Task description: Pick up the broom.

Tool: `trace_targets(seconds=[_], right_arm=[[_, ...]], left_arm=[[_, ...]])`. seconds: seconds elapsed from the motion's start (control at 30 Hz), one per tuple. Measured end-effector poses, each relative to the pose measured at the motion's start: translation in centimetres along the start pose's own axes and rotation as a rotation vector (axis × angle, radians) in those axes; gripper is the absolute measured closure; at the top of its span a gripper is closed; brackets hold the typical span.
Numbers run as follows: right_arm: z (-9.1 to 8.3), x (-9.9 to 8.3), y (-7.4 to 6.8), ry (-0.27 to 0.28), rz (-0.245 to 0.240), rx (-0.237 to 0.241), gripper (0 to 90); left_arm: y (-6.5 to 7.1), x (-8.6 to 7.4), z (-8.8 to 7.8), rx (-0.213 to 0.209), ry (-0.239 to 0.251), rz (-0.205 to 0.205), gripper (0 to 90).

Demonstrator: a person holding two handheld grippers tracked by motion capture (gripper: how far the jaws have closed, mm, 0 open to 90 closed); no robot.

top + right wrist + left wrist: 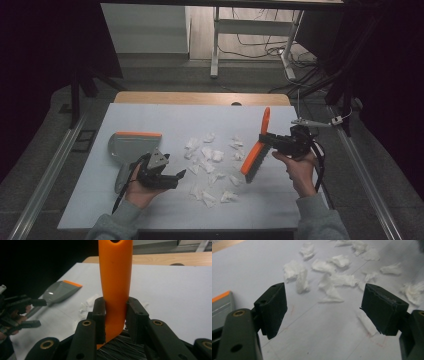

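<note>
Setting reads as a lab or recording workspace, not a home. My work surface is a white sheet (150, 120) laid over a wooden tabletop (200, 98). Beyond the tabletop stands a white metal desk frame (216, 45) with loose cables (260, 47) trailing on the floor beside it. Metal rails (47, 170) run along the floor on either side of the tabletop. Surroundings off to both sides of it are dark, blacked out.
</note>
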State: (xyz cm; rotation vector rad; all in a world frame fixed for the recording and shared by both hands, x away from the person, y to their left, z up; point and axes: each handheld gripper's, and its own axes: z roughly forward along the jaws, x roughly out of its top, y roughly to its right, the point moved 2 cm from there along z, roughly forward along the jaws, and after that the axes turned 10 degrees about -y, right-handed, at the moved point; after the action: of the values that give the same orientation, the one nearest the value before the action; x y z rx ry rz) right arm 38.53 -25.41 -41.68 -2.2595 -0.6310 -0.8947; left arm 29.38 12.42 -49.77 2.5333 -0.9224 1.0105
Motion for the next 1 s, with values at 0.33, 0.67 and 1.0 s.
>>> trace_targets(seconds=[0.33, 0.67, 1.0], right_arm=[[2.1, -0.8, -1.7, 0.054, -0.003, 0.075, 71.1], [3.6, -1.7, -3.1, 0.091, -0.009, 0.125, 71.1], [4.0, -2.0, -3.2, 0.133, 0.016, 0.100, 71.1]], left_arm=[[2.9, 2.8, 0.5, -0.049, 0.010, 0.076, 21.5], [6.0, 4.9, 2.5, -0.115, -0.001, 0.128, 21.0], [7.2, 5.2, 2.7, -0.154, 0.011, 0.145, 21.2]])
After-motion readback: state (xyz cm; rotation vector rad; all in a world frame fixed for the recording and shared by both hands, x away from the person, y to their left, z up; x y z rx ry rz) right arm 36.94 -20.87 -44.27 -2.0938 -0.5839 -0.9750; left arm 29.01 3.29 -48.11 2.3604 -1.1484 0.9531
